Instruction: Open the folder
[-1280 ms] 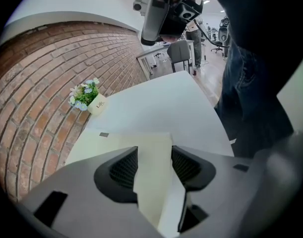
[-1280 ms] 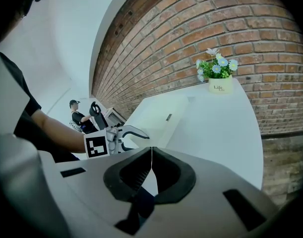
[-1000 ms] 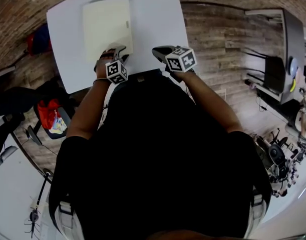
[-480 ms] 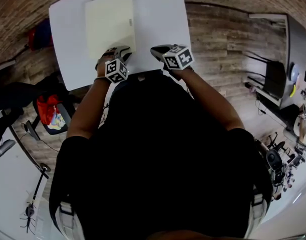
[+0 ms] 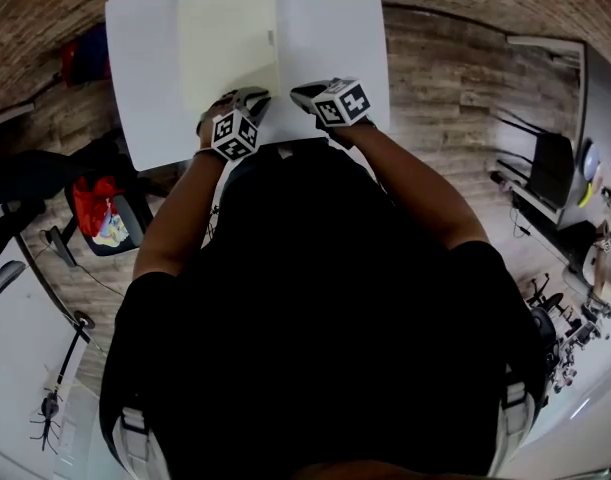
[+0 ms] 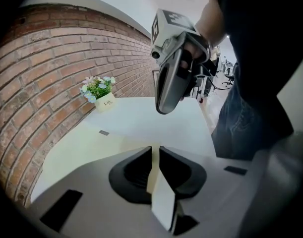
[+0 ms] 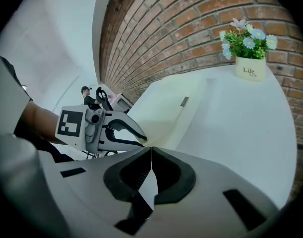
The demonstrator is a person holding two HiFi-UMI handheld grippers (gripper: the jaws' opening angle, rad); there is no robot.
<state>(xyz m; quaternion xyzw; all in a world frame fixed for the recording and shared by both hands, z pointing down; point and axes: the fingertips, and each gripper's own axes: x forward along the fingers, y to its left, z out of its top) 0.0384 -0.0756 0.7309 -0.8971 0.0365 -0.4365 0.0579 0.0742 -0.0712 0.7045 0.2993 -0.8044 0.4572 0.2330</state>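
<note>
Table: the white rectangular table carries the pale-yellow card folder, which lies flat and closed, its long side running away from you. The bare tabletop lies to the folder's right.
Left gripper: your left gripper sits at the folder's near right corner, tipped down so its tips reach the cover's edge. Its jaws are closing and are all but together, pinching the folder's cream edge in the slit between them.
Folder tab: a small dark tab sits on the folder's right edge, so that is probably the side that lifts.
Right gripper: your right gripper hovers just right of the folder's near corner, jaws together on nothing. It seems placed to steady the folder.
Flowers: a small cream pot of blue and white flowers stands beyond the folder's far right corner, out of the way.
</note>
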